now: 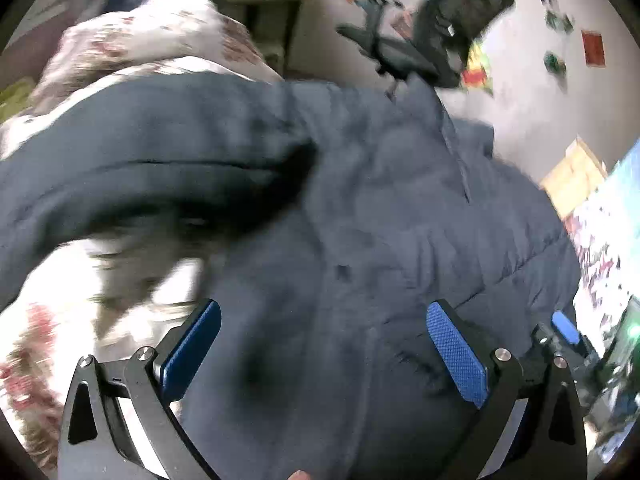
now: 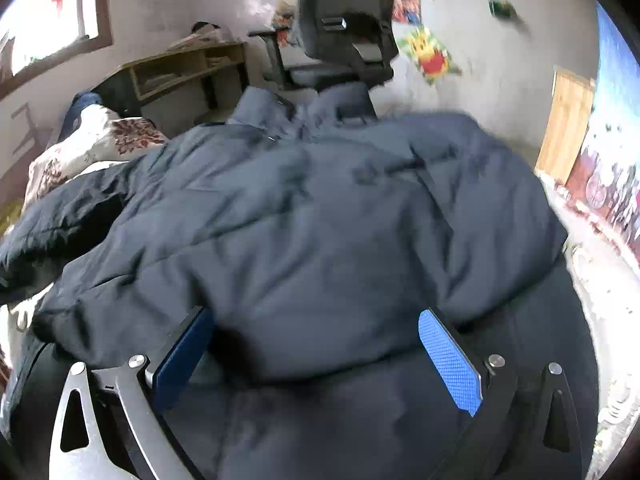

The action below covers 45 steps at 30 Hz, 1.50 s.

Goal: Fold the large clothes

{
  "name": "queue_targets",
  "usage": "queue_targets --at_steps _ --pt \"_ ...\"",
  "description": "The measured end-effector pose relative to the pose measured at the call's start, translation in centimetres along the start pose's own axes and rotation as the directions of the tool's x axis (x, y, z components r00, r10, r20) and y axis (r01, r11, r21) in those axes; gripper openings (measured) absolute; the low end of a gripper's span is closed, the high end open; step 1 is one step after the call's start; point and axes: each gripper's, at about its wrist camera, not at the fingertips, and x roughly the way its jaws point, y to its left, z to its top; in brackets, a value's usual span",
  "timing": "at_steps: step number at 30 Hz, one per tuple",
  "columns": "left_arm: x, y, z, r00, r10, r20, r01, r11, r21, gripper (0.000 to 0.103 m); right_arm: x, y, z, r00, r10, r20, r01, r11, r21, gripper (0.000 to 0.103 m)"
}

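A large dark navy puffer jacket point(image 1: 360, 208) lies spread over a floral bedsheet point(image 1: 48, 332), collar toward the far end. In the right wrist view a sleeve is folded across the jacket point(image 2: 320, 240) body. My left gripper point(image 1: 324, 306) hovers low over the jacket's near part, jaws wide open with only flat cloth below. My right gripper point(image 2: 316, 314) is also wide open. The folded sleeve's bulge sits between its blue pads point(image 2: 448, 360), and the left finger is partly under the cloth. The right gripper point(image 1: 564, 328) also shows at the left wrist view's right edge.
A black office chair point(image 2: 344, 32) stands just beyond the jacket's collar. A wooden desk with shelves point(image 2: 188, 68) is at the back left under a window point(image 2: 52, 20). A floral pillow point(image 2: 100, 140) lies left, and a wooden door point(image 2: 568, 128) is at the right.
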Motion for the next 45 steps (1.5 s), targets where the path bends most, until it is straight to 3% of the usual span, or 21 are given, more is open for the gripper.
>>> queue_targets --at_steps 3,7,11,13,14,18,23,26,28,29,32,33,40,45 --pt "-4.3 4.0 -0.2 0.995 0.068 0.078 -0.061 0.994 -0.088 0.101 -1.6 3.4 -0.4 0.997 0.060 0.054 -0.058 0.997 -0.041 0.103" --pt "-8.0 9.6 -1.1 0.977 0.184 0.106 -0.161 0.967 -0.197 0.101 -2.4 7.6 -0.4 0.988 0.139 0.068 -0.132 0.986 -0.101 0.103" --pt "-10.6 16.6 -2.8 0.955 0.277 0.110 -0.222 0.907 -0.358 0.101 -2.5 11.2 -0.1 0.979 0.194 0.065 -0.183 0.972 -0.150 0.103" --pt "-11.3 20.0 -3.8 0.950 0.292 0.108 -0.214 0.864 -0.456 0.101 -2.0 12.4 -0.1 0.979 0.194 0.059 -0.182 0.969 -0.167 0.103" --pt "-11.6 22.2 -4.5 0.947 0.304 0.103 -0.209 0.829 -0.519 0.101 -1.8 12.7 -0.2 0.980 0.193 0.053 -0.182 0.969 -0.168 0.103" --pt "-12.5 26.8 -5.3 0.950 0.291 0.111 -0.155 0.751 -0.641 0.101 -1.2 13.1 -0.9 0.983 0.178 0.036 -0.170 0.973 -0.155 0.103" --pt "-12.1 28.8 -5.5 0.959 0.258 0.118 -0.111 0.723 -0.682 0.098 -0.7 12.6 -1.2 0.991 0.122 0.047 -0.115 0.985 -0.131 0.103" --pt "-11.9 29.9 -5.3 0.958 0.266 0.104 -0.118 0.701 -0.704 0.073 0.6 12.5 -1.5 0.995 0.099 0.001 -0.098 0.987 -0.125 0.103" --pt "-11.6 30.7 -5.2 0.963 0.251 0.095 -0.106 0.680 -0.726 0.050 0.7 12.8 -1.6 0.997 0.082 0.002 -0.081 0.987 -0.138 0.103" --pt "-11.4 30.8 -5.0 0.965 0.243 0.094 -0.098 0.674 -0.732 0.045 0.7 12.9 -1.7 0.997 0.078 0.004 -0.077 0.987 -0.142 0.103" --pt "-11.5 30.1 -4.3 0.954 0.279 0.108 -0.122 0.690 -0.713 0.027 0.3 12.6 -1.8 0.996 0.089 -0.005 -0.089 0.987 -0.138 0.103" --pt "-11.9 29.7 -4.0 0.946 0.301 0.119 -0.137 0.705 -0.696 0.012 0.1 12.4 -1.8 0.995 0.098 -0.007 -0.098 0.986 -0.132 0.103" --pt "-16.1 24.6 -2.0 0.881 0.384 0.276 -0.191 0.823 -0.535 0.004 -2.3 11.1 -2.4 0.993 0.115 -0.002 -0.114 0.985 -0.128 0.103" --pt "-19.4 19.1 -0.5 0.844 0.323 0.428 -0.150 0.908 -0.391 0.004 -4.2 9.8 -2.6 0.993 0.117 0.018 -0.113 0.985 -0.131 0.103"
